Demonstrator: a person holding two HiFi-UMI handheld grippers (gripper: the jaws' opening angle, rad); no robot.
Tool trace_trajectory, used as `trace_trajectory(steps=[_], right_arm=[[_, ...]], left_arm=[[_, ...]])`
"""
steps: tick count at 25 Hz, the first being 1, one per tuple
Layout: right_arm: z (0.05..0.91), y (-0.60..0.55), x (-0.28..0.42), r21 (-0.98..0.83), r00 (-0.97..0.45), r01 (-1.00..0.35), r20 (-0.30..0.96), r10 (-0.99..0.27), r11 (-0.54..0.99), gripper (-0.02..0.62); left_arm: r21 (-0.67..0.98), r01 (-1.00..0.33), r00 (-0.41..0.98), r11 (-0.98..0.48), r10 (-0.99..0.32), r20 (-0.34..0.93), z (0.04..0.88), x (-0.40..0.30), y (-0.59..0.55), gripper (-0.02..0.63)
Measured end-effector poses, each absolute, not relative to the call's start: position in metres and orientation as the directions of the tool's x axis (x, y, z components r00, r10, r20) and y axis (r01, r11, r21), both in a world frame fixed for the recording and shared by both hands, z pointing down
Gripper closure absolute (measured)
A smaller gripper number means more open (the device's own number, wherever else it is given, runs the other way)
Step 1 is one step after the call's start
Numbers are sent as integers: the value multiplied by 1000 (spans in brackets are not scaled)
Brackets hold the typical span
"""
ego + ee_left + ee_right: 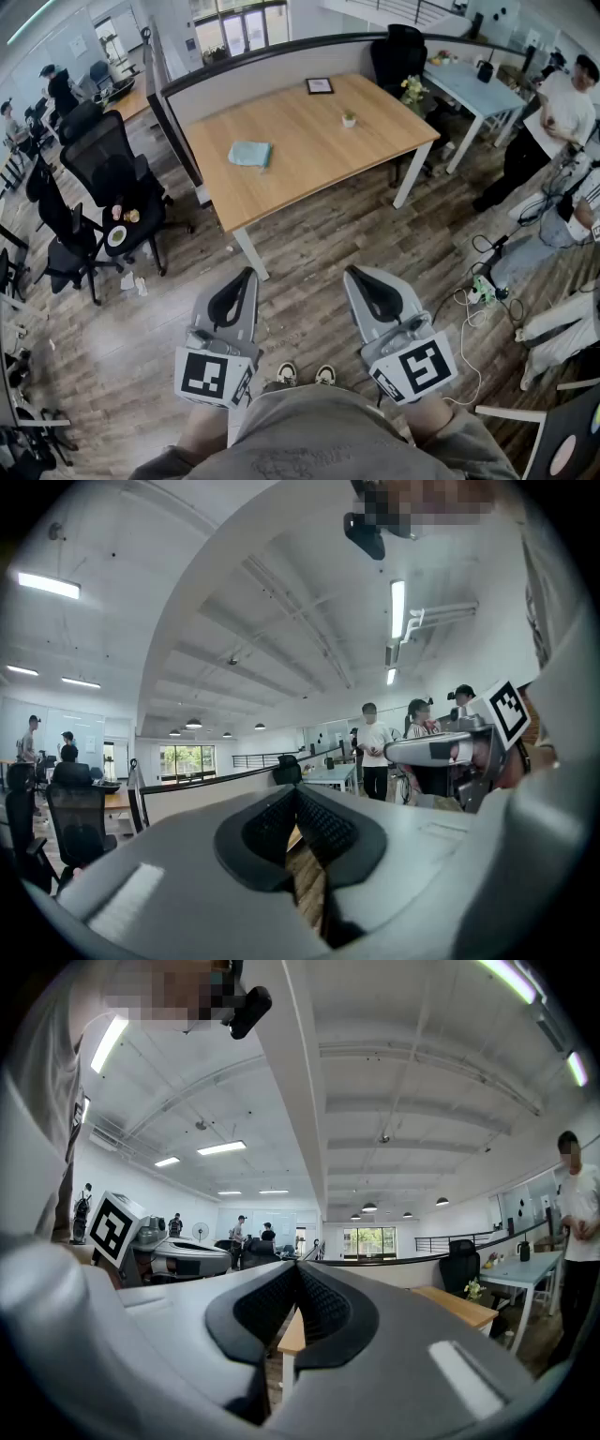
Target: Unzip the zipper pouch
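Closed and empty, left gripper [246, 277] and right gripper [356, 275] sit low in frame; zipper pouch [249, 153] lies well above on table [309, 141], nearer the left.

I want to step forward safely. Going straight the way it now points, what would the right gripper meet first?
Probably the near corner of the wooden table, above its white leg, which lines up beyond the shut tongs of the right gripper. Nothing shows in between, though depth is unclear.
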State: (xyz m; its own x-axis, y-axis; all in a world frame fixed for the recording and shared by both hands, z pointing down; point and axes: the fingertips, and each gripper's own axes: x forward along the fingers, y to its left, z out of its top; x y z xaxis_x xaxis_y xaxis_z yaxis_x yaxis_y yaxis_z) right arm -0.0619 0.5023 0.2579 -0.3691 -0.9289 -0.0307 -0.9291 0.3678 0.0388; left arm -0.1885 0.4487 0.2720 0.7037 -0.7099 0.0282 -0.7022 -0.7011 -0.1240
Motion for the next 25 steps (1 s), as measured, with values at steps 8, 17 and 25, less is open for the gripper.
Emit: trace_trajectory(steps=[8,17,25], right_arm=[[257,500,-62,43,-369,-929,-28,-929,368,584],[261,501,-57,41,-371,-928,-27,-928,370,583],[267,507,-43,35,-382,-924,-47,-923,381,581]], left_arm=[[-124,-702,705,-701,-709,23,269,-189,449,604],[-125,-702,704,-701,-710,25,272,-182,451,604],[-116,-734,674,-670,-738,-2,275,-177,458,604]])
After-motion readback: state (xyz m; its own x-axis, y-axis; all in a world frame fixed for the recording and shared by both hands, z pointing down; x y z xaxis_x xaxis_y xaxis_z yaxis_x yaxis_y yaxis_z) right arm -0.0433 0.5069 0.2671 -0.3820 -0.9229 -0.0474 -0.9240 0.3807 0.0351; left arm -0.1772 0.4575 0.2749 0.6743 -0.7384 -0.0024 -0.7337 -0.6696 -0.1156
